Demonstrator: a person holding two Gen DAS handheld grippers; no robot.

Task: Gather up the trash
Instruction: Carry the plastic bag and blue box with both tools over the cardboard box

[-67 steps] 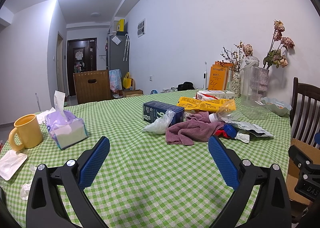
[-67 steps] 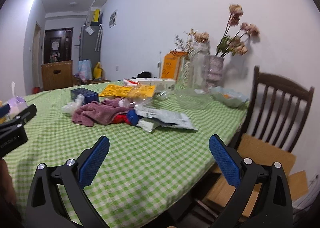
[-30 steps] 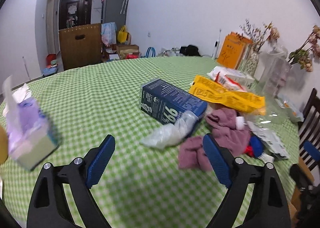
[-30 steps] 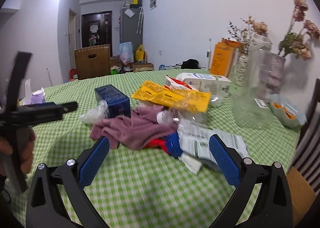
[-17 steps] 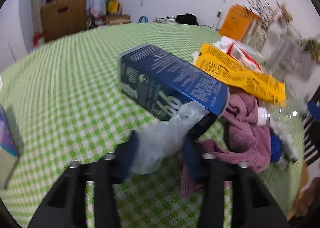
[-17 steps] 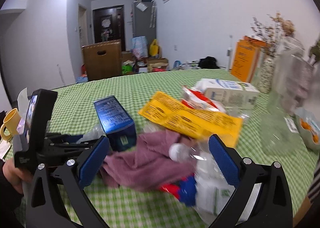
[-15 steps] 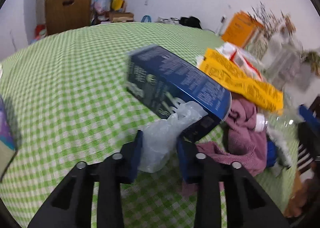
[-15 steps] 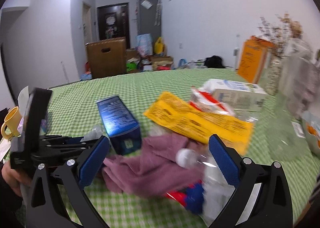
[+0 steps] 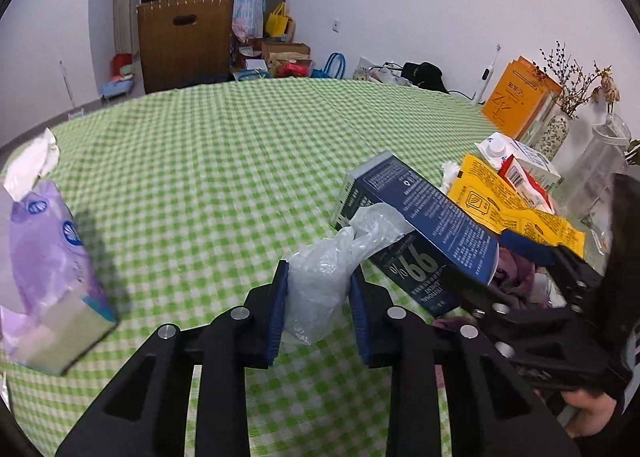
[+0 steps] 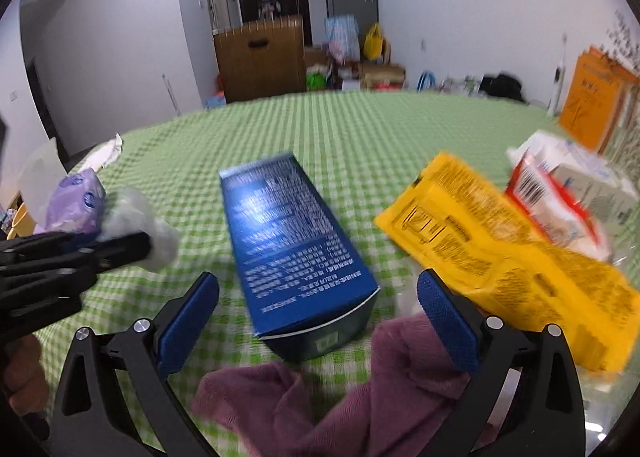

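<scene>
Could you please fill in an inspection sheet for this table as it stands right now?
Surface: green checked tablecloth.
Job's things: crumpled clear plastic bag; blue carton, lying flat; yellow packet.
Clutter: purple cloth, tissue pack, orange box.
Grippers: left gripper shut on the bag; right gripper open astride the carton's near end, jaws just been closing a little.
Cables: white power strip with dark cord at the far wall.
Surroundings: wooden crate, dark door.
</scene>
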